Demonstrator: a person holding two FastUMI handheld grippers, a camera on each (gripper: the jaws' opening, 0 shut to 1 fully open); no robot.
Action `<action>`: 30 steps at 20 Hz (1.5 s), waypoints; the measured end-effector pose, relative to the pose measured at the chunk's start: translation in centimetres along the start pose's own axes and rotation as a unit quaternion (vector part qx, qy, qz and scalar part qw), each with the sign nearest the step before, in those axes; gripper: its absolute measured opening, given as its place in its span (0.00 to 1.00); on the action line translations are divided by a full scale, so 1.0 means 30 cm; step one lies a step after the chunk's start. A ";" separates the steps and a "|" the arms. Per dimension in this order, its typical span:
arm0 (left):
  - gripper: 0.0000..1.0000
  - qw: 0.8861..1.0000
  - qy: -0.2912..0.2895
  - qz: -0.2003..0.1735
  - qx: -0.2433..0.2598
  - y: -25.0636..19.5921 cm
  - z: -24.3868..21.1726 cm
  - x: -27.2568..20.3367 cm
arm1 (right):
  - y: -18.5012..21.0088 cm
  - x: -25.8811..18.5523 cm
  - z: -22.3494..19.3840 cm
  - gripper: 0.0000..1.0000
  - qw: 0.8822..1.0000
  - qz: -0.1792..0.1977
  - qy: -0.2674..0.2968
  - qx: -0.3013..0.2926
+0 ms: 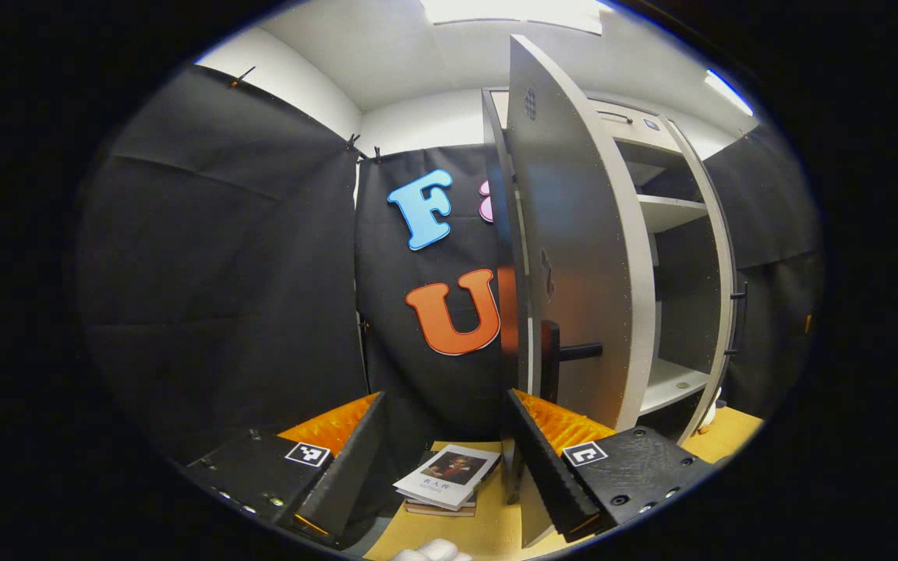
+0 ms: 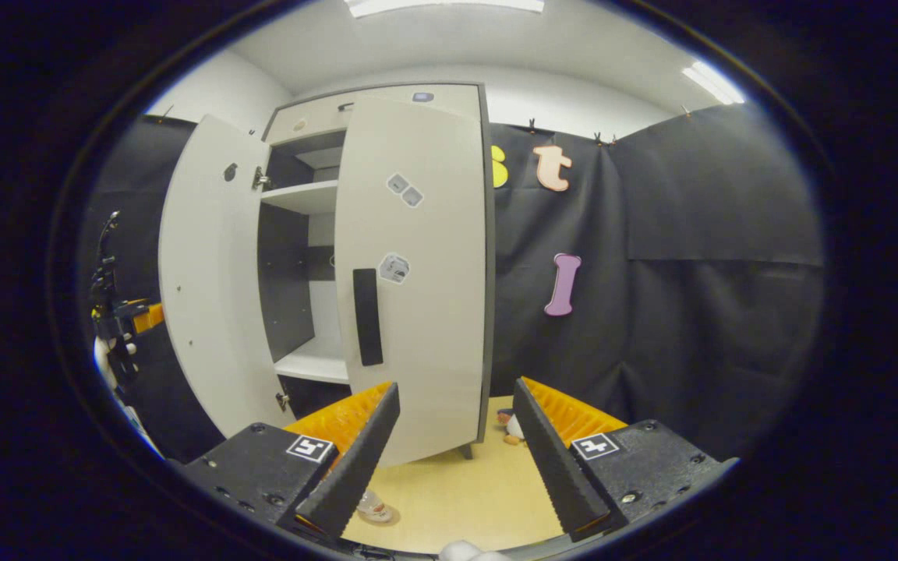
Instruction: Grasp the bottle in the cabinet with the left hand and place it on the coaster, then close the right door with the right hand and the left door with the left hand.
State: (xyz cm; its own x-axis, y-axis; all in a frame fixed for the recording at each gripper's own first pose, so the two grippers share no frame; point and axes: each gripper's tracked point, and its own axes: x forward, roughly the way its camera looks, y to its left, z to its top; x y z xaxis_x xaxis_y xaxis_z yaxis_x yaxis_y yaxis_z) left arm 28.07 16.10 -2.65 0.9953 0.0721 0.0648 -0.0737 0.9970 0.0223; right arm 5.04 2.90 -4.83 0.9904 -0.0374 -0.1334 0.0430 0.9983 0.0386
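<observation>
In the left gripper view the cabinet's left door (image 1: 574,234) stands open, almost edge-on, with its dark handle (image 1: 570,352) sticking out. My left gripper (image 1: 445,397) is open and holds nothing, its right finger close to that door's lower edge. In the right gripper view the right door (image 2: 418,273) with its dark handle (image 2: 367,315) lies against the cabinet front, while the left door (image 2: 207,273) hangs wide open. My right gripper (image 2: 455,389) is open in front of the right door. A small clear bottle (image 2: 375,510) stands low on the table, partly hidden by a finger.
The cabinet shelves (image 1: 671,206) are bare. A book (image 1: 449,475) lies on the wooden table (image 2: 457,499) below my left gripper. A small toy (image 2: 510,428) sits by the cabinet's right foot. The other gripper and a hand (image 2: 118,312) show at the far left. Black cloth surrounds the booth.
</observation>
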 end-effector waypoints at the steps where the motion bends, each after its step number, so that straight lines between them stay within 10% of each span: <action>1: 0.89 1.000 -0.001 0.000 0.001 -0.004 -0.003 -0.003 | -0.002 0.001 0.005 0.96 1.000 0.001 -0.001 -0.002; 21: 0.90 0.998 -0.014 -0.055 0.006 -0.518 0.064 0.027 | -0.189 -0.015 0.022 0.96 1.000 0.021 -0.003 -0.011; 30: 0.96 0.998 0.024 -0.049 0.001 -0.526 0.030 -0.033 | -0.182 -0.063 0.055 0.96 1.000 0.016 -0.021 0.003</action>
State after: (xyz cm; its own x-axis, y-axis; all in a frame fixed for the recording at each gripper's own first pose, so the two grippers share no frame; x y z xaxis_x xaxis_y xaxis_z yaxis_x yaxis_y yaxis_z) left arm 28.19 0.29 -2.15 0.9996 -0.0246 0.0135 0.0243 0.9993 0.0274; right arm 3.15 -2.57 -3.16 0.9959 -0.0076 -0.0905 0.0119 0.9988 0.0474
